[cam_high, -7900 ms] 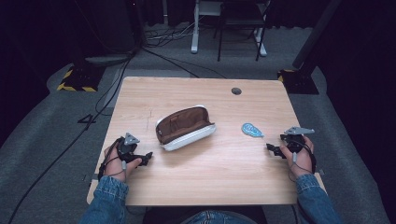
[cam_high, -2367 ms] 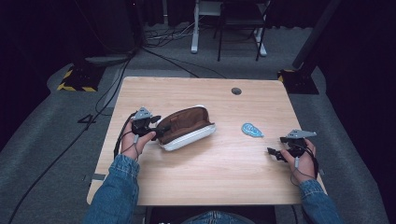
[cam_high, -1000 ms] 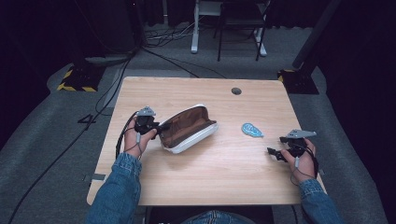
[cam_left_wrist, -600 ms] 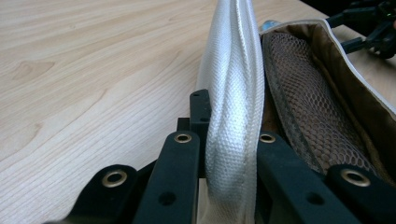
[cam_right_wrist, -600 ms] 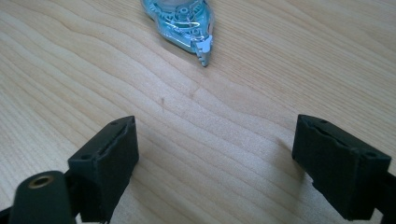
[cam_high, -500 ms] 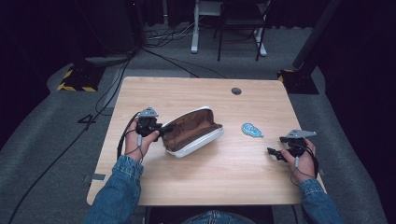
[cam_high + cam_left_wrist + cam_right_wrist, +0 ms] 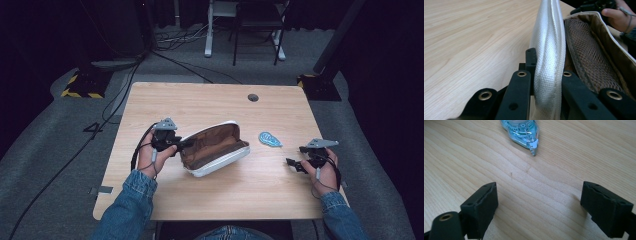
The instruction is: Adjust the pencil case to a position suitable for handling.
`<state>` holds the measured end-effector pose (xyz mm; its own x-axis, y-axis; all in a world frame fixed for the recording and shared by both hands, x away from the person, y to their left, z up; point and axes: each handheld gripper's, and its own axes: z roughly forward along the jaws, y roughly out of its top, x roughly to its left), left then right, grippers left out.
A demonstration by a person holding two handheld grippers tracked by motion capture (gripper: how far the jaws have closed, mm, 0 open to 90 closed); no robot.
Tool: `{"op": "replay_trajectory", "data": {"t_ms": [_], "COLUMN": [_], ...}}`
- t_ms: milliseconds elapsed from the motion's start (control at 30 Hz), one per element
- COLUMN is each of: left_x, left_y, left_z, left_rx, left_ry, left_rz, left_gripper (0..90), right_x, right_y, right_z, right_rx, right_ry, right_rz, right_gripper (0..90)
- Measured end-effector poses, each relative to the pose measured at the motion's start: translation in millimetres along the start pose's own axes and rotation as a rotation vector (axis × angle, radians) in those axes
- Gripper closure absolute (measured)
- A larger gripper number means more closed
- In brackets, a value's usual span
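Clamped jaws are gripping the left end of the case [image 7: 215, 149]: in the left gripper view the left gripper [image 7: 544, 82] is pinching the white woven wall [image 7: 549, 57] between its two black fingers [image 7: 520, 92], one outside the shell and one inside. In the high view the left gripper [image 7: 172, 142] is holding that end a little off the table [image 7: 200, 100], so the case is tilting with its mouth gaping toward the camera. Holding it this way is probably meant to steady it and keep the opening wide for something to go in.

Inside, the case is showing a brown lining and a mesh pocket [image 7: 586, 60]; nothing is visibly lying in it, though the far end is hard to read.

Further right, the blue tape dispenser [image 7: 270, 139] is lying flat on the table, just beside the case's right end but apart from it. The right gripper [image 7: 300, 162] is resting near the right edge, jaws standing wide apart around bare wood, with the dispenser [image 7: 522, 132] lying ahead of them, untouched. That open stance, I judge, is readying a reach for the dispenser.
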<state>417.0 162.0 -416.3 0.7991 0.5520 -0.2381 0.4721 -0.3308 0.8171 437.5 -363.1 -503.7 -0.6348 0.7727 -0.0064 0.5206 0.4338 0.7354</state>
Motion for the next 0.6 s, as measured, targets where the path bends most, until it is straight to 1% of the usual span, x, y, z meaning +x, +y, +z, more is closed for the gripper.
{"op": "replay_trajectory", "data": {"t_ms": [100,167,233,267,300,333,367,467,600], "left_x": [-4.6,-11.8,-13.5,-15.2,-17.8,-19.7,-20.5,-23.3,-29.7], "left_y": [0.7,0.8,0.6,0.1,-0.8,-1.7,-2.1,-3.2,-4.7], "left_z": [0.8,3.6,4.3,5.2,6.4,8.1,9.3,12.1,18.3], "left_rx": [0.010,0.024,0.028,0.032,0.037,0.037,0.042,0.046,0.057], "left_ry": [-0.003,-0.011,-0.013,-0.023,-0.024,-0.036,-0.045,-0.054,-0.081], "left_rz": [0.012,0.029,0.037,0.042,0.036,0.035,0.042,0.042,0.047], "left_gripper": [85.4,85.4,85.4,85.3,85.3,85.4,85.3,85.3,85.3], "right_x": [0.0,0.0,0.0,0.0,0.0,0.0,0.0,0.0,0.0], "right_y": [0.0,0.0,0.0,0.0,0.0,0.0,0.0,0.0,0.0], "right_z": [0.0,0.0,0.0,0.0,0.0,0.0,0.0,0.0,0.0], "right_rx": [0.000,0.000,0.000,0.000,0.000,0.000,0.000,0.000,0.000], "right_ry": [0.000,0.000,0.000,0.000,0.000,0.000,0.000,0.000,0.000], "right_rz": [0.000,0.000,0.000,0.000,0.000,0.000,0.000,0.000,0.000], "right_gripper": [14.6,14.6,14.6,14.6,14.6,14.6,14.6,14.6,14.6]}}
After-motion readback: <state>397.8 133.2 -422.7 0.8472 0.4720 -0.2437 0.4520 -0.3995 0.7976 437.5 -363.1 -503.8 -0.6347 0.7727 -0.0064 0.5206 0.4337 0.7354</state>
